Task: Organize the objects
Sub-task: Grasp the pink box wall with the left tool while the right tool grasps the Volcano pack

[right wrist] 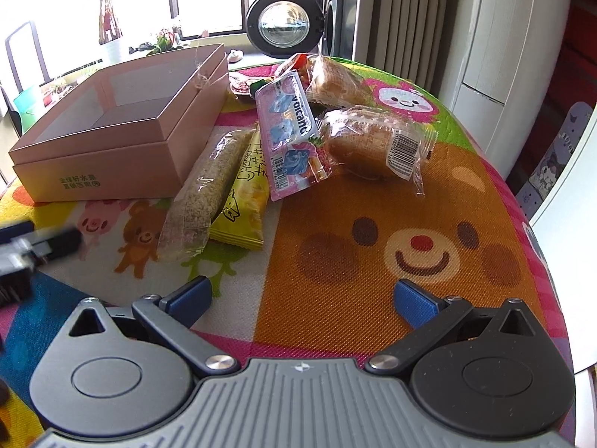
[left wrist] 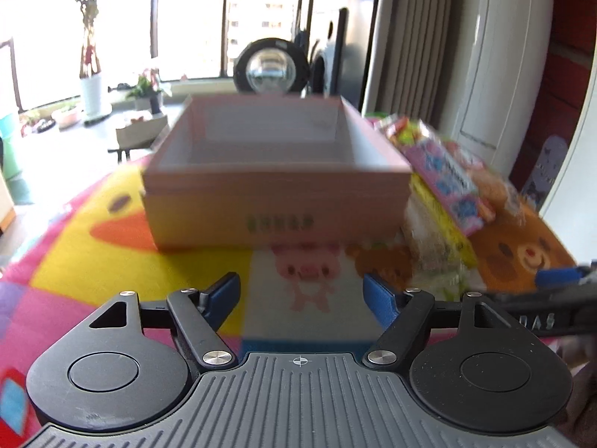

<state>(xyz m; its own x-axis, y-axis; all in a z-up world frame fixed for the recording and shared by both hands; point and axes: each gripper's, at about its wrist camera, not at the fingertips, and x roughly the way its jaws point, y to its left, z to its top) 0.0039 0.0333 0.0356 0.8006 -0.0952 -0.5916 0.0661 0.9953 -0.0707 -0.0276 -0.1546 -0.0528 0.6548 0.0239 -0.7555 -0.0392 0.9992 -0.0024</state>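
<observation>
Setting: sunlit room with windows, curtains and a round-doored washing machine (right wrist: 284,29) behind; work surface is a counter (right wrist: 373,254) under a bright cartoon-animal cover.
Container: open pink box (right wrist: 123,127), empty, at the left of the counter; seen from the left wrist it sits straight ahead.
Loose stock: snack packets in a heap just right of the box: clear sesame bar (right wrist: 203,196), yellow packet (right wrist: 246,194), pink candy pack (right wrist: 289,130) lying over them, two wrapped cakes (right wrist: 373,145) further right and back.
Left hand-held gripper (left wrist: 300,295): fingers spread, nothing held; faces the box front, snacks off to its right.
Right hand-held gripper (right wrist: 302,296): fingers spread, nothing held; low over the bear print, heap ahead and slightly left.
Key relation: sesame bar and yellow packet lie lengthwise, running away from the right hand-held gripper, near ends closest to it; the spread fingers would straddle their narrow width.
Nearer hand: right, by judgement.
Progress: box empty, sorting apparently not begun.
Risk: overlapping packets may drag together.
</observation>
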